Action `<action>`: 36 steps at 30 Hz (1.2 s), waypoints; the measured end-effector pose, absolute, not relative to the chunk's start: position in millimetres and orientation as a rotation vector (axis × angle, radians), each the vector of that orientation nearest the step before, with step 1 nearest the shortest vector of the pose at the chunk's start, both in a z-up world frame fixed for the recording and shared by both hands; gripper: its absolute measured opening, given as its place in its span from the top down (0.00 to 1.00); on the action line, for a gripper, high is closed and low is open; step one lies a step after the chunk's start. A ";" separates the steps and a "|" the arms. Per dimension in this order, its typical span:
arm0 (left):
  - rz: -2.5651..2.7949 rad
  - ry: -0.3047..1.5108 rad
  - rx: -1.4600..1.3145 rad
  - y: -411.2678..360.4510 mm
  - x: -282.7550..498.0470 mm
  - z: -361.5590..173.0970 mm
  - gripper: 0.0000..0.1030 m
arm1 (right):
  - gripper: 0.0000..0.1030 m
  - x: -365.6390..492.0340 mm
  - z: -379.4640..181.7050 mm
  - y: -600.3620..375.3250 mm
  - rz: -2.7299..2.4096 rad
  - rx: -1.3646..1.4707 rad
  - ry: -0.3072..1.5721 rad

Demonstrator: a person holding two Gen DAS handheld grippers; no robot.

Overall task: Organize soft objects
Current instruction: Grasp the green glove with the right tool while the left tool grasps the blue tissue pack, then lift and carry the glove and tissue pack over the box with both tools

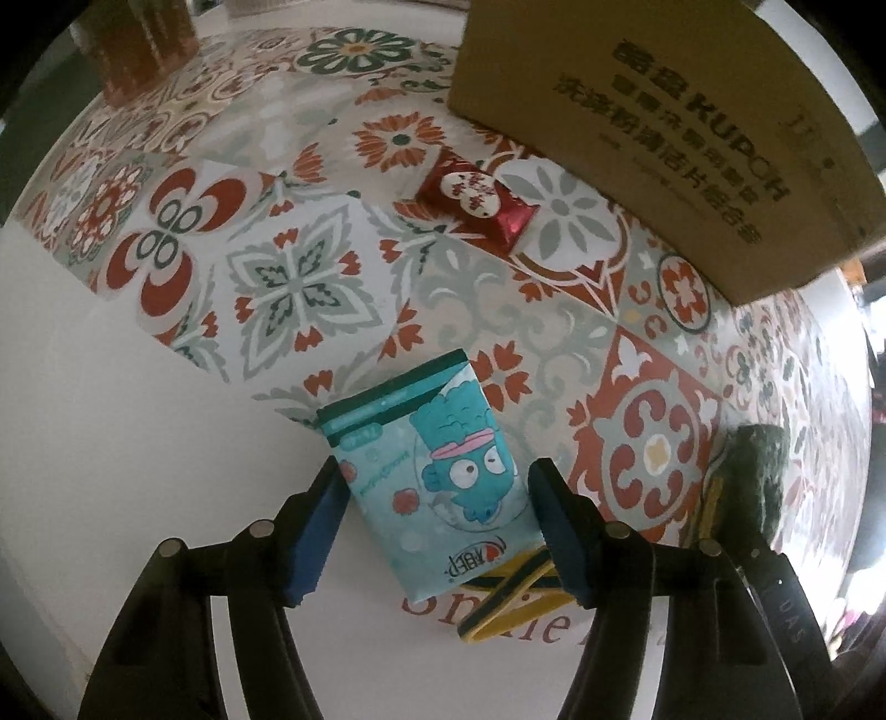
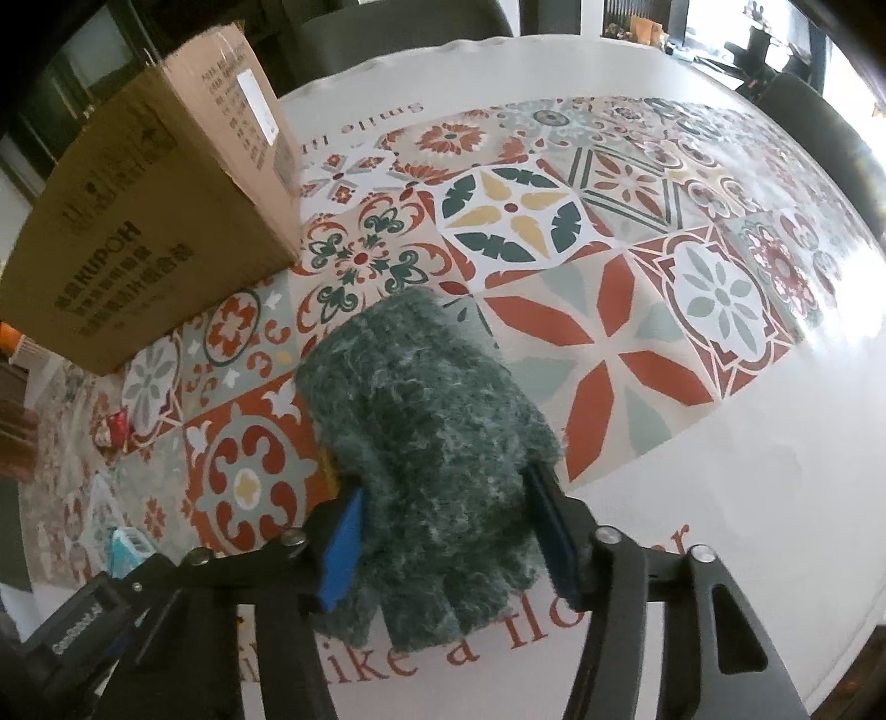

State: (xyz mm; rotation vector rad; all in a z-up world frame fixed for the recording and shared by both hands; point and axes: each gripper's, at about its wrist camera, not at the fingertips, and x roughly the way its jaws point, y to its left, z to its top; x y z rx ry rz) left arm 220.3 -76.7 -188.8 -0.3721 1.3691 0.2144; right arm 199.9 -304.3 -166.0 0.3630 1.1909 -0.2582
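Observation:
A teal tissue pack (image 1: 429,476) with a cartoon fish lies on the table between the fingers of my left gripper (image 1: 437,531), which is open around it, pads apart from its sides. A yellow-and-green band (image 1: 509,601) lies under the pack's near corner. My right gripper (image 2: 443,537) is shut on a dark green scouring sponge (image 2: 426,443), which also shows in the left wrist view (image 1: 756,476) at the right. A red wrapped packet (image 1: 476,202) lies farther off near the box; it also shows in the right wrist view (image 2: 113,429).
A brown cardboard box (image 1: 653,127) stands at the back right of the left view and at the left of the right wrist view (image 2: 138,221). An amber container (image 1: 138,50) stands far left. The patterned tablecloth (image 2: 609,310) covers the table.

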 end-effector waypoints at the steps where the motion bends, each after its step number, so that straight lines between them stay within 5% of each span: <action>1: 0.204 1.366 -0.365 -77.6 219.5 -188.5 0.37 | 0.51 197.9 -165.0 -303.7 -0.252 0.366 1.185; 11: 0.088 1.331 -0.285 -81.5 215.6 -187.8 0.39 | 0.69 182.2 -158.5 -292.4 -0.199 0.415 1.134; 36: -0.180 1.055 -0.121 -63.0 195.2 -105.0 0.39 | 0.70 161.2 -85.6 -259.0 -0.083 0.427 0.943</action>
